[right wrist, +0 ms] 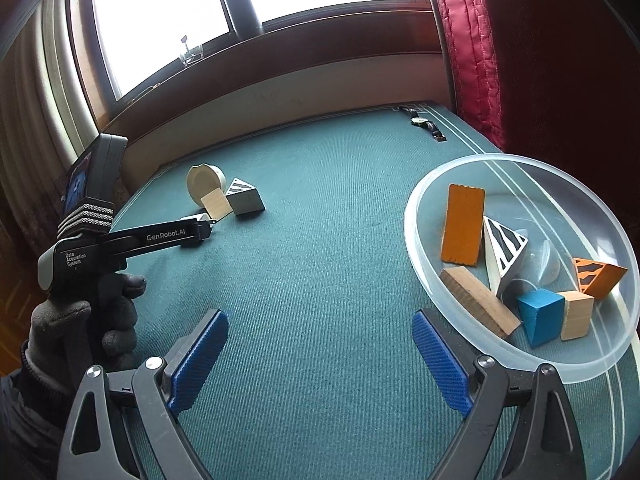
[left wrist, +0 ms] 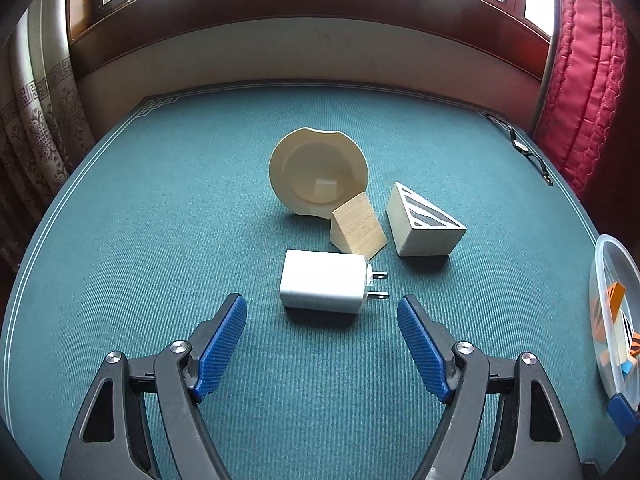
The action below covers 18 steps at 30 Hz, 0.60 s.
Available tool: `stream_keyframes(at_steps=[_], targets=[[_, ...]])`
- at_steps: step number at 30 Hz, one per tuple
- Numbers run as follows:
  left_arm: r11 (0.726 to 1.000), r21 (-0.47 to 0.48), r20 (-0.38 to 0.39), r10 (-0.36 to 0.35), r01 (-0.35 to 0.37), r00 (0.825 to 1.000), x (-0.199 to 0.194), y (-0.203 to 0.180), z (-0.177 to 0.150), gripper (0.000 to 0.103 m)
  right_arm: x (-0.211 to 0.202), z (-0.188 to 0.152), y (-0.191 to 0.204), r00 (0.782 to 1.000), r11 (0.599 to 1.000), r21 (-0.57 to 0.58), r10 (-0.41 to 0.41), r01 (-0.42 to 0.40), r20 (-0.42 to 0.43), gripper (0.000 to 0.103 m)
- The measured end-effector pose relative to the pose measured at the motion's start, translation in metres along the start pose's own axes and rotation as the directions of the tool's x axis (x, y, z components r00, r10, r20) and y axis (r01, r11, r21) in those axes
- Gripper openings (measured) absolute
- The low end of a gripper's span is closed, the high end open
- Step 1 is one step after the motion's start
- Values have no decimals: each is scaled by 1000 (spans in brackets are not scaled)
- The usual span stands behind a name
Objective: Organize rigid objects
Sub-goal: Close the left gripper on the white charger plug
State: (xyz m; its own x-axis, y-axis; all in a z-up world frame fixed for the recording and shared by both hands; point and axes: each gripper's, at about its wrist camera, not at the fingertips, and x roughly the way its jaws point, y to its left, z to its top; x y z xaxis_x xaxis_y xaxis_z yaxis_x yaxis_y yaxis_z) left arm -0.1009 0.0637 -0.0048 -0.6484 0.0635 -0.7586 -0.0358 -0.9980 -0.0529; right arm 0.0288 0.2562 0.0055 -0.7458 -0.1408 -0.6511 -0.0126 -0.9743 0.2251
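Observation:
A white plug adapter lies on the green table just ahead of my open, empty left gripper. Behind it lie a plain wooden wedge, a cream round lid on its edge and a white wedge with black stripes. The same group shows far left in the right wrist view, with the lid and the striped wedge. My right gripper is open and empty beside a clear plastic bowl that holds several blocks, among them an orange block and a blue one.
A wristwatch lies at the table's far right corner; it also shows in the left wrist view. A red quilted curtain hangs at the right. The bowl's rim shows at the right edge of the left wrist view.

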Motion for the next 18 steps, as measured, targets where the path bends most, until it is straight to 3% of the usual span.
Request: stream_keyframes(at_steps=[18], targets=[[999,9,-29,41,-41,999,21,2,10,79,29,4,1,994,998,48,48,-44,-99,102]])
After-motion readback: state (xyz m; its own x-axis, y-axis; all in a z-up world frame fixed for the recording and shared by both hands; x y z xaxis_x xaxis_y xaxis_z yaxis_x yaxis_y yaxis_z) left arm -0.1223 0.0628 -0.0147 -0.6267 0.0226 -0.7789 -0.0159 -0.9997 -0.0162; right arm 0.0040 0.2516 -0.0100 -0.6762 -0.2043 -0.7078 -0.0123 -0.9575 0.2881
